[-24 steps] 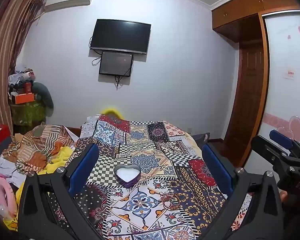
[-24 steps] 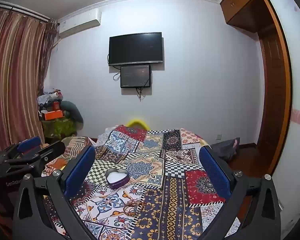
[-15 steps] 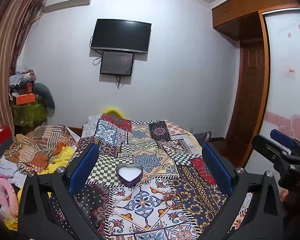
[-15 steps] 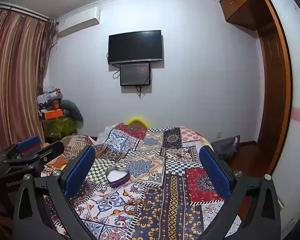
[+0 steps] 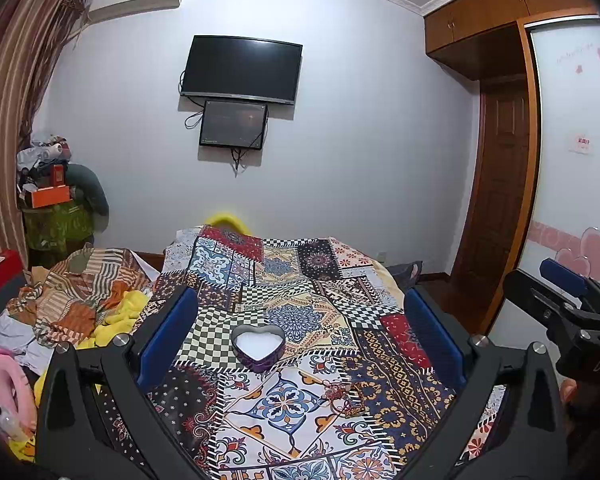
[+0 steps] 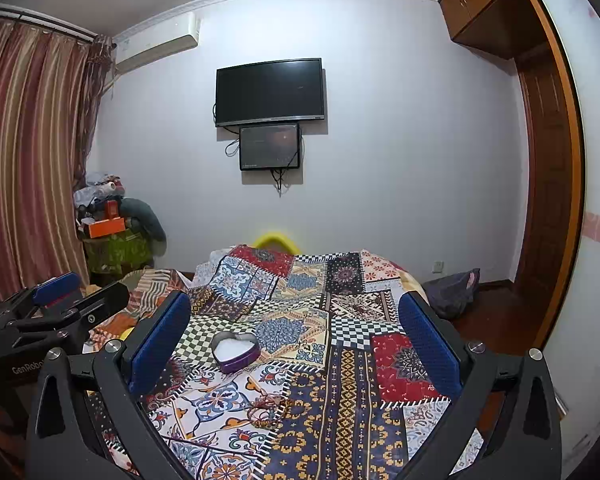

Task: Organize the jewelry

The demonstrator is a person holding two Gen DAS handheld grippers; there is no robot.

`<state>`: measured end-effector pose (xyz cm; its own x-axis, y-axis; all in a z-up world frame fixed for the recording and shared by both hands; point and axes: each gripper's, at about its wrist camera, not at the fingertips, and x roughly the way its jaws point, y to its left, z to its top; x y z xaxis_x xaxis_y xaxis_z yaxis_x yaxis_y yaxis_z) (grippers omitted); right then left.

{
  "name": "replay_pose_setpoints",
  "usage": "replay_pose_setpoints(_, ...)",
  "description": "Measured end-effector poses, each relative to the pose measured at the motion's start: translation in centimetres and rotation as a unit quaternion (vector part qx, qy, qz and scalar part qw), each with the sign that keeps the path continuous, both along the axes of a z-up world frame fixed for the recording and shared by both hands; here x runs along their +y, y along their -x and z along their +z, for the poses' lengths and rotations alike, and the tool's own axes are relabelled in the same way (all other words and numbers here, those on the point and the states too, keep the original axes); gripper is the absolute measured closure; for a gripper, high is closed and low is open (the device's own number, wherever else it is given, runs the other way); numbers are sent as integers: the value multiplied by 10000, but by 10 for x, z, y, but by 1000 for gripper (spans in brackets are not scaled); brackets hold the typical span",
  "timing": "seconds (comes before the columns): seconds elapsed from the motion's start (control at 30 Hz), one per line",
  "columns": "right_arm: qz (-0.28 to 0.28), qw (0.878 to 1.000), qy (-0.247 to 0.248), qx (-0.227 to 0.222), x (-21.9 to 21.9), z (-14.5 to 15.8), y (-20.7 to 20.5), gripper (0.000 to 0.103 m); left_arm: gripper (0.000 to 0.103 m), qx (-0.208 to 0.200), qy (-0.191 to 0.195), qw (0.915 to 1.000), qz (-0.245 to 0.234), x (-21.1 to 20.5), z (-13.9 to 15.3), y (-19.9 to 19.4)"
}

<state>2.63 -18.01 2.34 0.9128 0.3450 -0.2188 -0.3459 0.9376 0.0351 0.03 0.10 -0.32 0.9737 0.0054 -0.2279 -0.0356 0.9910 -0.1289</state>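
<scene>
Both tongs, left (image 5: 300, 334) and right (image 6: 294, 334), hang wide apart over the bed (image 5: 340, 280), nothing grabbed yet, so next is probably snagging the bracelets (image 6: 268, 410) for the heart box (image 6: 235, 351).

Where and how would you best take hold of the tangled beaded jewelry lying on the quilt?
Judging from its pose, grip the tangled reddish beaded jewelry across its bunched middle, coming from above: it lies flat on the patchwork quilt, nearer than the purple heart-shaped box. The open right claw looks closest.
</scene>
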Motion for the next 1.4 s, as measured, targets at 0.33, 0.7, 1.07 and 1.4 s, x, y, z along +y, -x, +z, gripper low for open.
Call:
replay_pose_setpoints(0.33,3,10000,5,13,0,0,0,0,0,-4,-12,10000,17,1,0,0)
replay_pose_setpoints(0.7,10,10000,0,30,-1,0,-1,0,0,-2,-15,10000,16,1,0,0)
replay_pose_setpoints(1.07,6,10000,-7,61,-1,-3,-1,0,0,27,-54,10000,-13,-1,-1,-2)
replay_pose_setpoints(1.4,15,10000,-6,69,-2,-4,-2,0,0,52,-22,10000,-22,-4,-3,-5)
